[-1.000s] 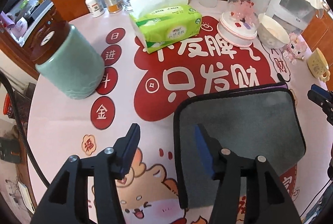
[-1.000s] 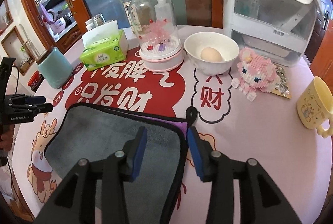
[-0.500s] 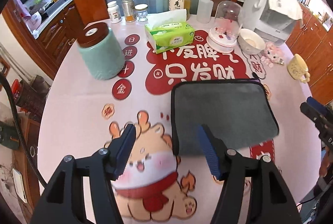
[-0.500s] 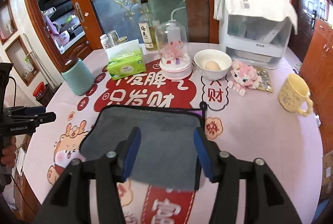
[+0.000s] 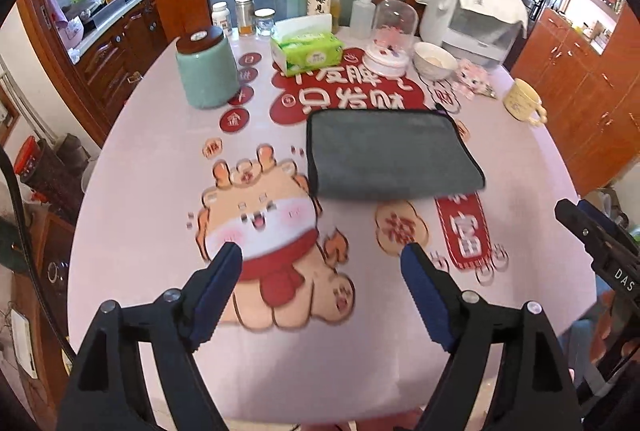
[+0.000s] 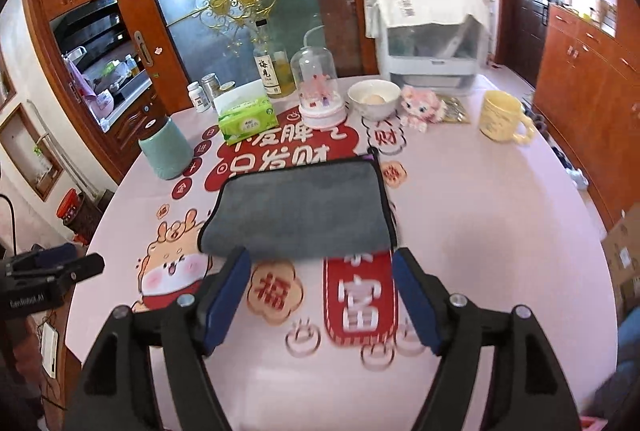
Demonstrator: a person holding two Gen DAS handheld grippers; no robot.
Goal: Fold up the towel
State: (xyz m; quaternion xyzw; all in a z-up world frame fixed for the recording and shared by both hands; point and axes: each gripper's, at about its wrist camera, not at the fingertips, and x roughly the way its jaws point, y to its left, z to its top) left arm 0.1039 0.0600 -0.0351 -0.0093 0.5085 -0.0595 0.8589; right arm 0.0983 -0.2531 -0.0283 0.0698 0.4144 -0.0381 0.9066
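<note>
our left gripper [image 5: 320, 263] has its jaws wide apart and holds nothing. our right gripper [image 6: 320, 271] is the same. the grey towel [image 5: 388, 155] lies flat on the pink table [image 5: 152, 151], already folded over once. it sits at 12 o'clock from the right gripper and about 1 o'clock from the left. its long side runs 9 to 3. we think the right gripper is nearer.

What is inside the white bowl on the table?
In the right wrist view, the white bowl holds one pale brown egg. The bowl's near wall hides the bottom, so anything lying under or beside the egg cannot be seen.
</note>
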